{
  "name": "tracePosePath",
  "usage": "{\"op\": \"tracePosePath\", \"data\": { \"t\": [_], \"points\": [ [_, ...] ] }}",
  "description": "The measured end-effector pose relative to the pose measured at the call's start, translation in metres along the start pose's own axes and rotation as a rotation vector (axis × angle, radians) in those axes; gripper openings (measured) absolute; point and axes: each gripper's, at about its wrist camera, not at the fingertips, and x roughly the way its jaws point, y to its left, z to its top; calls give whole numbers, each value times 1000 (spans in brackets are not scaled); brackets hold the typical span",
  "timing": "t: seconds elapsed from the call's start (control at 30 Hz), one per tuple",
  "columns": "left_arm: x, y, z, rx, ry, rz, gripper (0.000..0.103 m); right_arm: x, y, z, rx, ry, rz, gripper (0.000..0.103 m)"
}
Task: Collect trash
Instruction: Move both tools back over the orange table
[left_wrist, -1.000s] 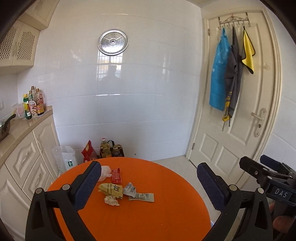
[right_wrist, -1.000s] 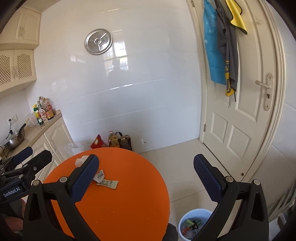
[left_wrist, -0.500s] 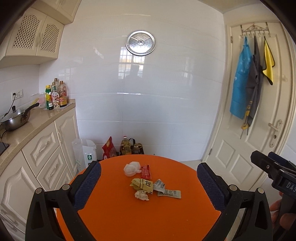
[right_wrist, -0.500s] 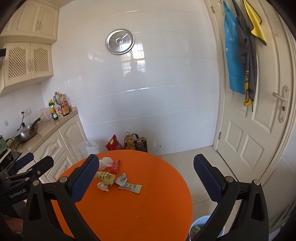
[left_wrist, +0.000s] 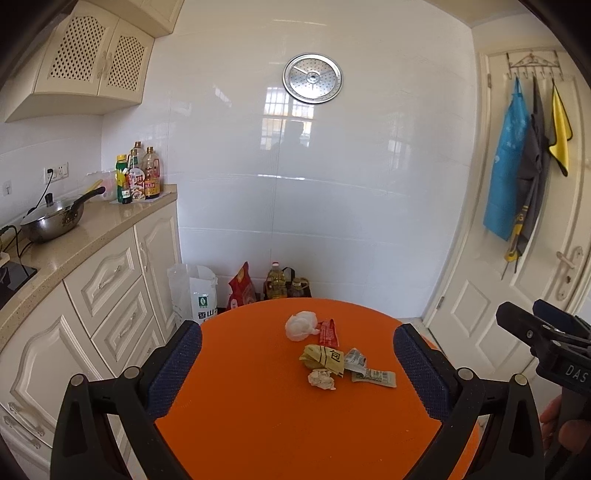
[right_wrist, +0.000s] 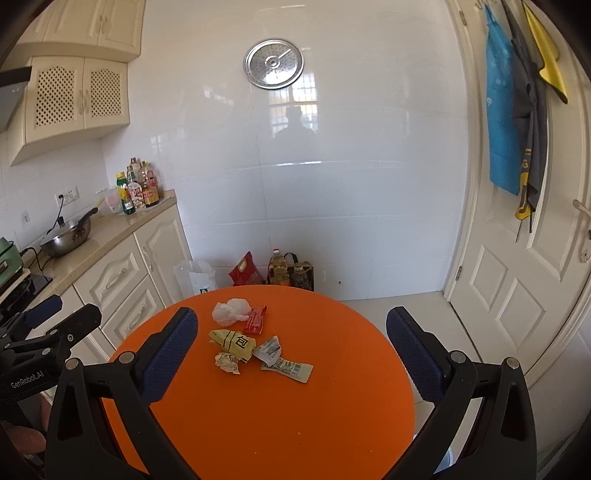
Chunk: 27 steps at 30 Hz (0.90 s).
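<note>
Orange and round, the table (left_wrist: 258, 424) fills the lower part of the left wrist view, with the left gripper (left_wrist: 297, 363) spread wide above it and holding nothing. The trash sits in a loose cluster toward the far side: a white crumpled bag (left_wrist: 301, 325), touching a red sachet (left_wrist: 328, 332), then a yellow wrapper (left_wrist: 322, 359) printed with the character 包, a crumpled paper ball (left_wrist: 322, 379) just beside it, and a barcoded packet (left_wrist: 373, 377). Nothing lies between the fingers and the pile. A wok (left_wrist: 51, 221) and sauce bottles (left_wrist: 138, 177) stand on the counter, and a white sack (left_wrist: 197, 299) sits on the floor. The other tool at the right edge reads "DAS". Compared with half a second ago, the cluster lies more central between the fingers.

In the right wrist view, the right gripper (right_wrist: 291, 349) is likewise wide and empty, with the yellow wrapper (right_wrist: 232, 343), red sachet (right_wrist: 255, 319) and barcoded packet (right_wrist: 288, 368) lying between its fingers. The left tool reads "GenRobot.AI". A blue apron (right_wrist: 500, 122) hangs on the door. The bin seen earlier is now out of view.
</note>
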Motion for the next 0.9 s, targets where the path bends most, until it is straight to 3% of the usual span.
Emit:
{"op": "tracePosePath", "data": {
  "t": [0.2, 0.53, 0.9],
  "points": [
    [40, 13, -7, -18, 73, 22, 102, 45, 5, -14, -30, 106, 27, 103],
    [156, 13, 3, -27, 236, 25, 102, 144, 1, -53, -26, 310, 58, 103],
    [256, 27, 11, -59, 335, 69, 102, 239, 60, -66, -121, 416, 206, 101]
  ]
}}
